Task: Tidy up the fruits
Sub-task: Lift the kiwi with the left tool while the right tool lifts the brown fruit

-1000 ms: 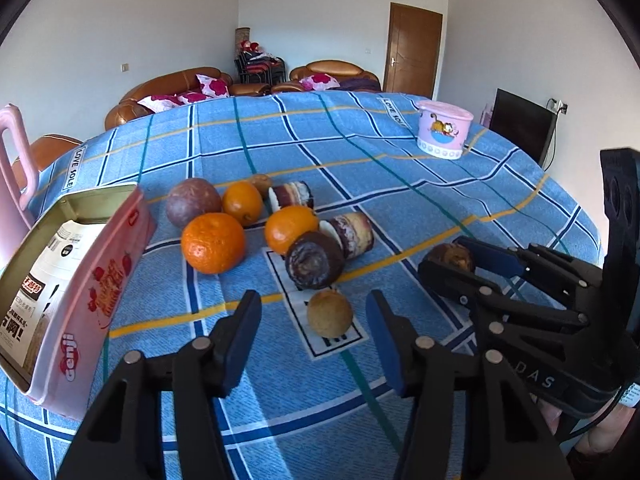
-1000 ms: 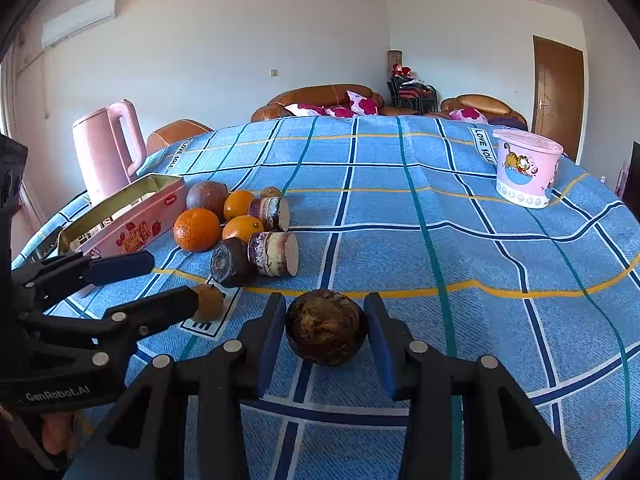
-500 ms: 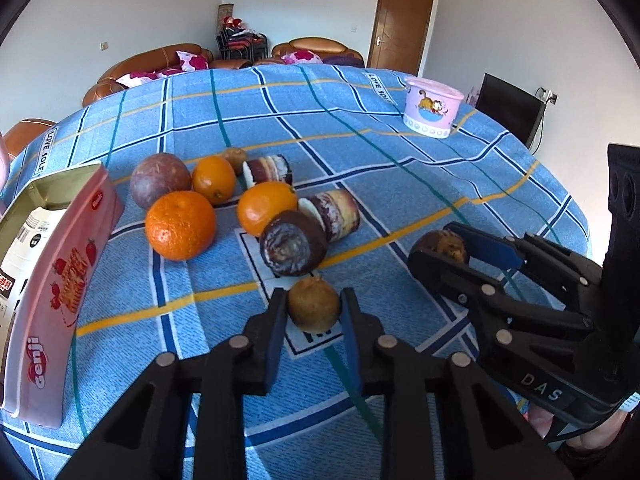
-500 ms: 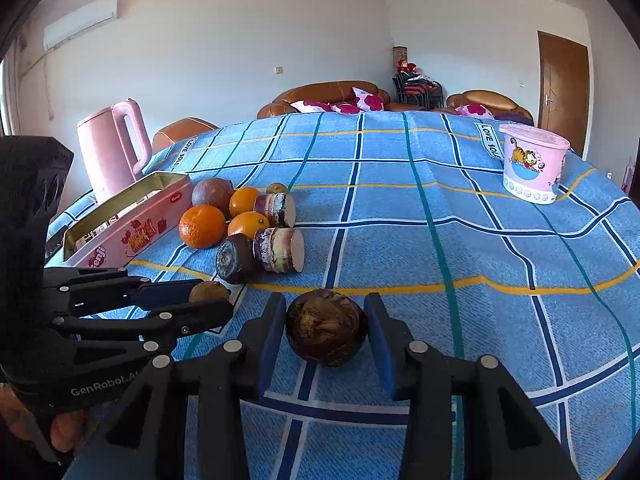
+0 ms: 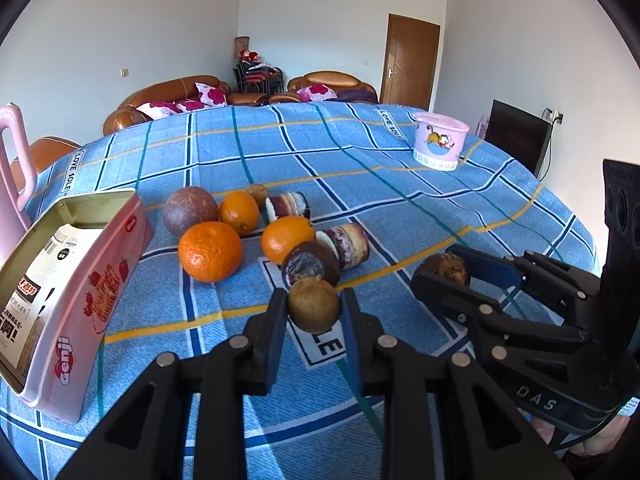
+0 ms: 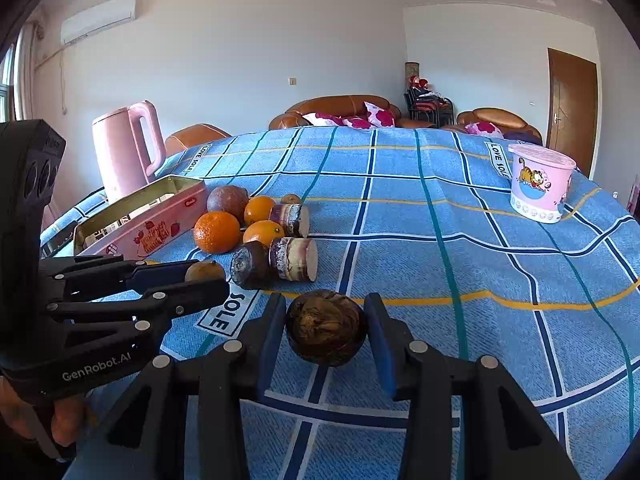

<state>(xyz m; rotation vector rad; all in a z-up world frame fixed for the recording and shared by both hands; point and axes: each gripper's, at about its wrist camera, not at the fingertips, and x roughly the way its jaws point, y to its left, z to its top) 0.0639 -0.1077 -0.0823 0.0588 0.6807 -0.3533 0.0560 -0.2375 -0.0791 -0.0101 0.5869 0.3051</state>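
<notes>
Fruit is gripped on both sides: the left gripper [image 5: 314, 312] has its jaws pinching a small brown fruit [image 5: 314, 305] on the tabletop [image 5: 400, 184], the right gripper [image 6: 325, 334] pinching a dark one [image 6: 325, 332]. Lift straight up, gently, clear of the oranges [image 5: 210, 251], toward the tin [image 5: 60, 280].

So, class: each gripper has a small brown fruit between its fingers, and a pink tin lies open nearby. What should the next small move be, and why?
Probably lift the left gripper a little. It is shut on the small brown fruit, which sits low over the tablecloth, and the pink tin has a raised wall to clear. The right gripper holds the dark brown fruit, so it could wait.
</notes>
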